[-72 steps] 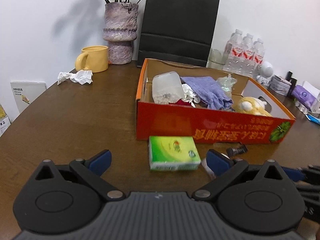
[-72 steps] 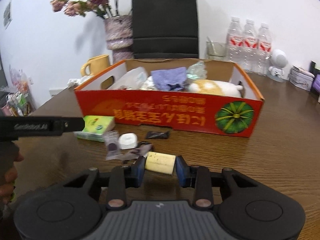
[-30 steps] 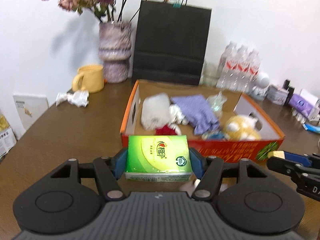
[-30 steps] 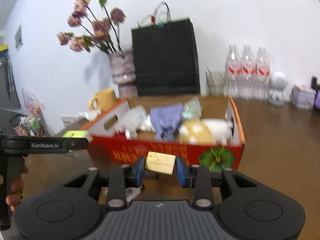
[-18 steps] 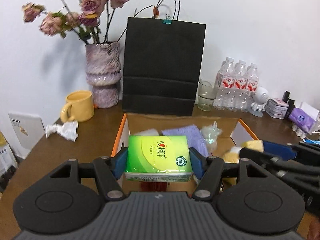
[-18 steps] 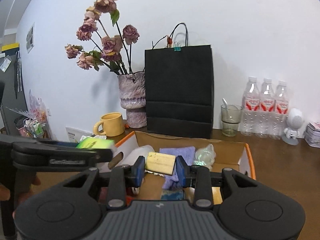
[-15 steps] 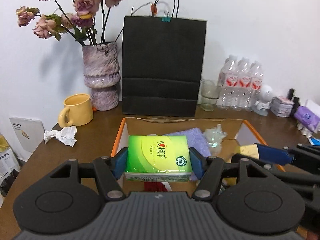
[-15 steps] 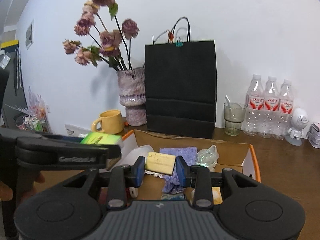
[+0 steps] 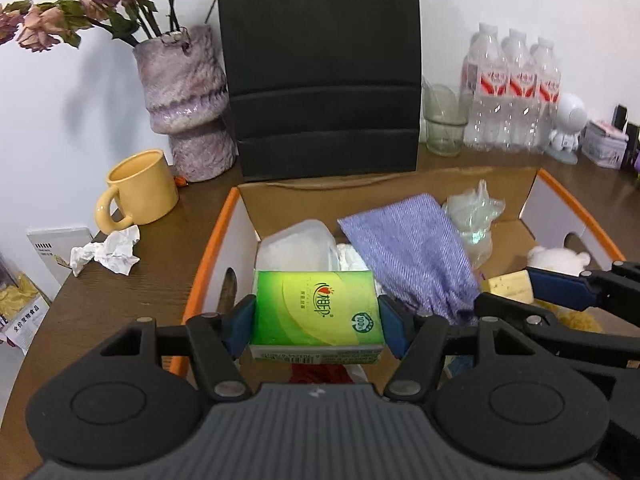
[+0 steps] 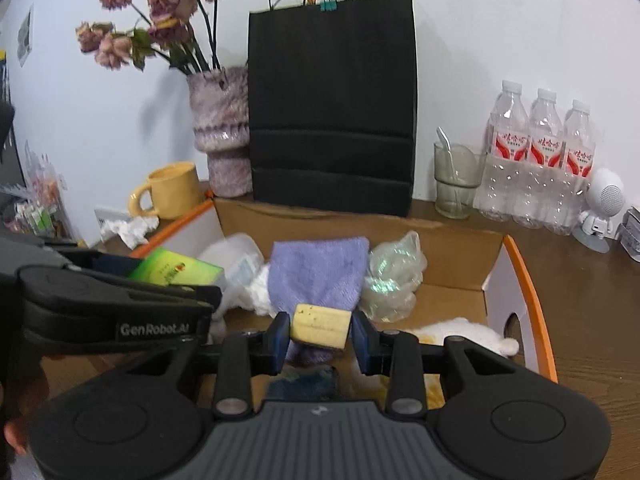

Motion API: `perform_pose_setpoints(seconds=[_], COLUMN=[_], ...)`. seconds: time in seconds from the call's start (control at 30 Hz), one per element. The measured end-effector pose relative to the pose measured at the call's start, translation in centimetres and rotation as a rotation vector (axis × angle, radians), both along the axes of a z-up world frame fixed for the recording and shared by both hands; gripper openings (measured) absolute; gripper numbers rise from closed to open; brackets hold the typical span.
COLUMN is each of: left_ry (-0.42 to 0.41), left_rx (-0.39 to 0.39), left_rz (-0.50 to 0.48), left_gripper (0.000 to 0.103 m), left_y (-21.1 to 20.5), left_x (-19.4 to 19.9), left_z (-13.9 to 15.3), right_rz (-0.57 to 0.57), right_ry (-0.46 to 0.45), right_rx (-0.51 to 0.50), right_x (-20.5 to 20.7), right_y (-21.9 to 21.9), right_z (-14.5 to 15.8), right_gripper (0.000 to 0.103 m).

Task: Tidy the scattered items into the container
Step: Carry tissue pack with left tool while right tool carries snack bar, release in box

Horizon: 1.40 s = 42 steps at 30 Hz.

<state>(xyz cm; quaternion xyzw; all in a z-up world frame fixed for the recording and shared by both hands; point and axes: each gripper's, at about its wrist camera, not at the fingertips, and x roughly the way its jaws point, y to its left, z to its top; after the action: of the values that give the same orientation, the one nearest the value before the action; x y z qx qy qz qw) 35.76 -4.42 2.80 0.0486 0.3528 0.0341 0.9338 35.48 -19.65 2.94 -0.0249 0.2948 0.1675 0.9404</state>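
- Holding one green tissue pack side to side, the left gripper hung over the near left part of the orange-rimmed cardboard box; the pack's underside and whatever lay straight beneath it were hidden.
- Right gripper clamped narrow on one cork, also above the box, over the near edge of the purple cloth.
- In the left wrist view the right gripper entered from the right edge, its body cut off.
- Inside the box, counted: one purple cloth, one clear lidded tub half covered by the pack, one crumpled clear bag, one white and yellow plush mostly hidden behind the gripper fingers.
- Red scrap under the pack: too little showed to tell what it was. Blue-green blur below the cork: same.
- Behind the box: one black paper bag, one vase of dried roses, one yellow mug, one glass with a spoon, three water bottles in a pack, one white robot figure.
- One crumpled paper wad on the wooden table, left of the box.
- Person's fingers barely showed at the lower left edge.
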Motion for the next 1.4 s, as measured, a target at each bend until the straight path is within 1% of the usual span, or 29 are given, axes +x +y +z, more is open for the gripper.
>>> perform_pose_setpoints(seconds=[0.13, 0.3, 0.4, 0.47, 0.53, 0.57, 0.63, 0.67, 0.7, 0.73, 0.77, 0.87, 0.9, 1.07, 1.23, 1.4], left_ry=[0.014, 0.0, -0.013, -0.031, -0.06, -0.077, -0.112, -0.127, -0.143, -0.157, -0.168, -0.196, -0.2, -0.184, -0.21, -0.229], left_rx=[0.02, 0.036, 0.046, 0.052, 0.035, 0.024, 0.006, -0.002, -0.011, -0.024, -0.035, -0.065, -0.075, -0.156, -0.192, -0.206], left_rz=[-0.004, -0.008, -0.008, 0.001, 0.012, 0.016, 0.033, 0.04, 0.044, 0.046, 0.049, 0.05, 0.05, 0.063, 0.076, 0.05], left_gripper=[0.066, 0.067, 0.072, 0.077, 0.084, 0.087, 0.098, 0.1, 0.103, 0.103, 0.103, 0.103, 0.103, 0.103, 0.103, 0.103], left_y=[-0.3, -0.4, -0.2, 0.0, 0.7, 1.1, 2.0, 2.4, 2.8, 3.1, 3.5, 4.2, 4.4, 5.2, 5.4, 5.1], left_x=[0.4, 0.2, -0.2, -0.5, -1.3, -1.8, -2.8, -3.3, -3.8, -4.4, -4.9, -6.4, -6.8, -8.9, -11.4, -13.9], left_z=[-0.7, -0.7, -0.3, 0.1, 0.7, 1.0, 1.7, 2.0, 2.3, 2.6, 2.9, 3.2, 3.2, 2.7, 2.3, 1.9], right_rz=[0.005, 0.014, 0.018, 0.01, 0.009, 0.01, 0.014, 0.018, 0.021, 0.025, 0.031, 0.047, 0.053, 0.059, 0.052, 0.04], right_ry=[0.022, 0.021, 0.024, 0.022, 0.012, 0.005, -0.014, -0.022, -0.03, -0.038, -0.048, -0.063, -0.065, -0.078, -0.094, -0.108], right_rx=[-0.002, -0.013, -0.008, 0.003, 0.02, 0.026, 0.035, 0.039, 0.043, 0.044, 0.044, 0.045, 0.047, 0.039, 0.039, 0.057], right_x=[0.5, 0.3, 0.2, 0.0, -0.3, -0.4, -0.8, -1.1, -1.3, -1.6, -2.0, -3.2, -3.6, -5.8, -8.3, -10.8], right_y=[-0.1, 0.1, 0.1, 0.0, -0.3, -0.4, -0.6, -0.6, -0.6, -0.6, -0.4, -0.1, 0.0, 0.0, -0.3, -0.6], right_z=[-0.5, -0.5, -0.3, 0.0, 0.5, 0.8, 1.6, 1.9, 2.3, 2.6, 2.9, 3.7, 4.0, 4.8, 5.3, 5.5], right_gripper=[0.032, 0.033, 0.034, 0.041, 0.054, 0.058, 0.073, 0.076, 0.083, 0.088, 0.089, 0.098, 0.103, 0.103, 0.103, 0.103])
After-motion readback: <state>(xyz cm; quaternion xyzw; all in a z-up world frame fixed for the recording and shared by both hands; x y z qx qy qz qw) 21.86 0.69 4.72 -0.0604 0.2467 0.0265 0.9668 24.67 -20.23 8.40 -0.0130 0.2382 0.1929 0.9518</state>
